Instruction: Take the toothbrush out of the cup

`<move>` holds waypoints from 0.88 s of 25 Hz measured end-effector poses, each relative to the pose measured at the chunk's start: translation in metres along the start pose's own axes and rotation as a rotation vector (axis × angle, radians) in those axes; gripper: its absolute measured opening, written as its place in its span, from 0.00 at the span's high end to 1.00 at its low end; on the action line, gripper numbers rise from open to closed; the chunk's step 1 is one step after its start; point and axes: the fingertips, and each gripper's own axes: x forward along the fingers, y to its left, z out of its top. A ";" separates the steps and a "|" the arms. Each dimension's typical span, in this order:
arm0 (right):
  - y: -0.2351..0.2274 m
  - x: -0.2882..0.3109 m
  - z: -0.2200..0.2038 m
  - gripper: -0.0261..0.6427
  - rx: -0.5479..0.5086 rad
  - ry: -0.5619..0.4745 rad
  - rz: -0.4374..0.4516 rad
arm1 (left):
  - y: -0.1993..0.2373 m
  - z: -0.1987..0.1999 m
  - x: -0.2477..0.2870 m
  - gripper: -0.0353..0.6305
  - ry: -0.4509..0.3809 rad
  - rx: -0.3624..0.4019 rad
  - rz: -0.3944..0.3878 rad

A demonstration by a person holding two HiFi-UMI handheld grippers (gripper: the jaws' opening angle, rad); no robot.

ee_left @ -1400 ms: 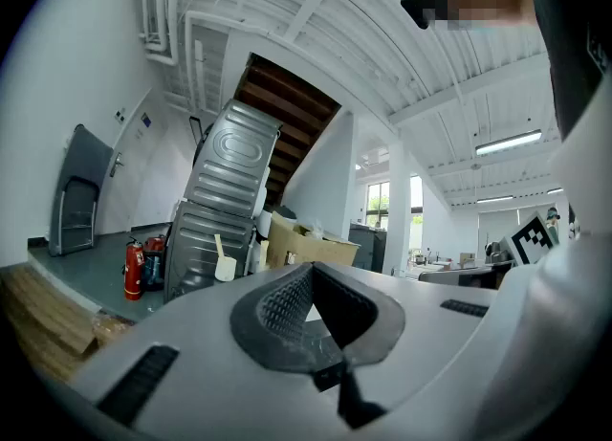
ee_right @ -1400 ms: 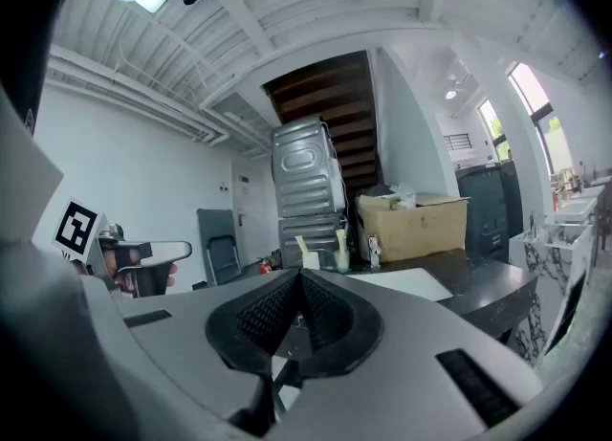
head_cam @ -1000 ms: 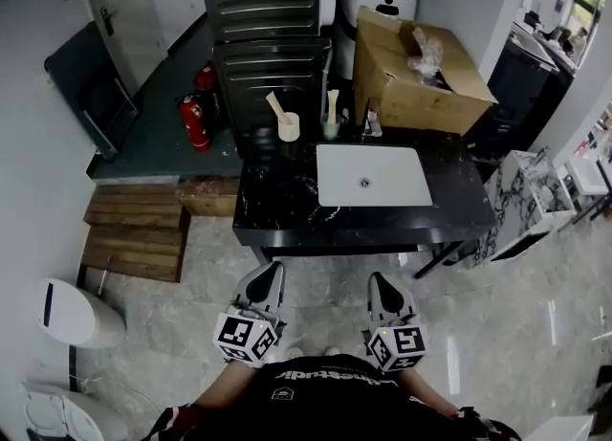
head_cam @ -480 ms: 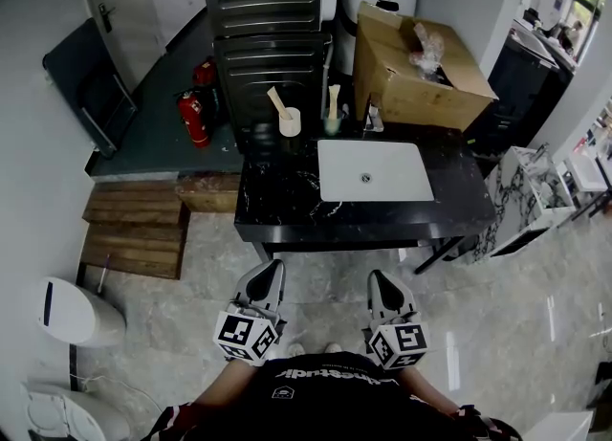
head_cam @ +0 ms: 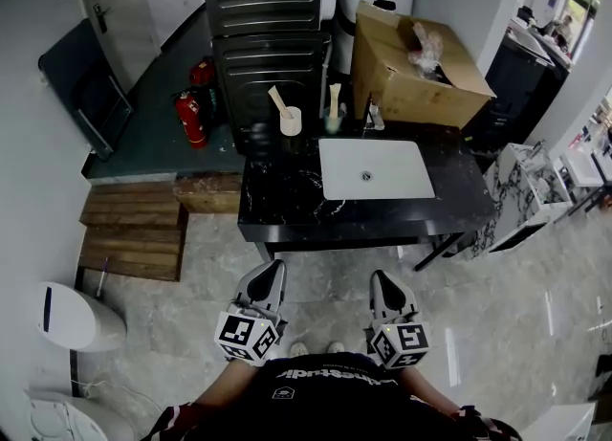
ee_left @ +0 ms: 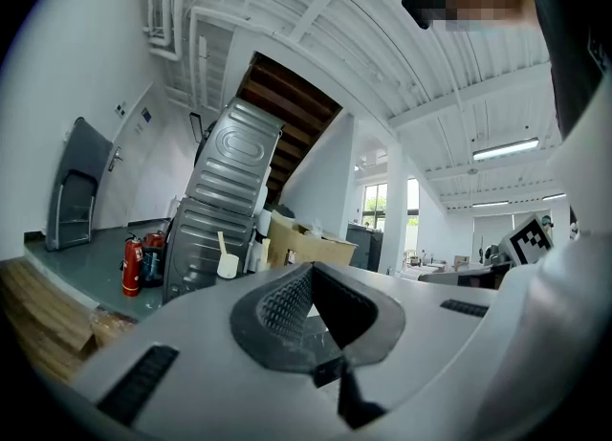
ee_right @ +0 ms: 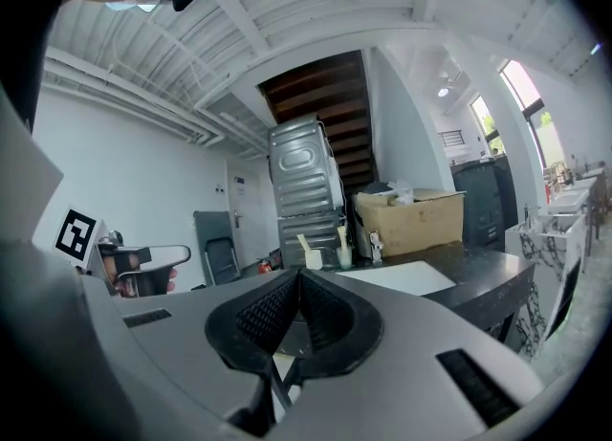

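A white cup (head_cam: 290,122) with a pale toothbrush (head_cam: 277,101) leaning in it stands at the back of the black counter (head_cam: 287,200), left of the sink. A second, greenish cup (head_cam: 332,124) holds another brush (head_cam: 333,101). Both grippers hang low in front of the person, well short of the counter. The left gripper (head_cam: 271,269) is shut with nothing in it, and so is the right gripper (head_cam: 380,278). In the left gripper view the white cup (ee_left: 228,265) shows far beyond the closed left gripper (ee_left: 308,273). In the right gripper view both cups (ee_right: 314,258) stand far past the closed right gripper (ee_right: 298,276).
A white sink (head_cam: 375,169) is set in the counter, with a faucet (head_cam: 371,116) behind it. An open cardboard box (head_cam: 411,66) and a tall metal cabinet (head_cam: 268,18) stand behind. Fire extinguishers (head_cam: 196,119), wooden pallets (head_cam: 134,229) and a white bin (head_cam: 81,315) lie to the left.
Only the head view has shifted slightly. Both grippers stay shut and in the same place.
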 end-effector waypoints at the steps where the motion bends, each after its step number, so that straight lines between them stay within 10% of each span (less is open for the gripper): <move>1: 0.002 0.000 0.000 0.90 -0.002 -0.002 -0.004 | 0.002 0.000 -0.001 0.92 0.002 -0.001 -0.003; 22: 0.049 0.019 -0.009 0.90 -0.033 0.005 -0.028 | 0.042 0.000 -0.014 0.92 -0.033 -0.035 -0.051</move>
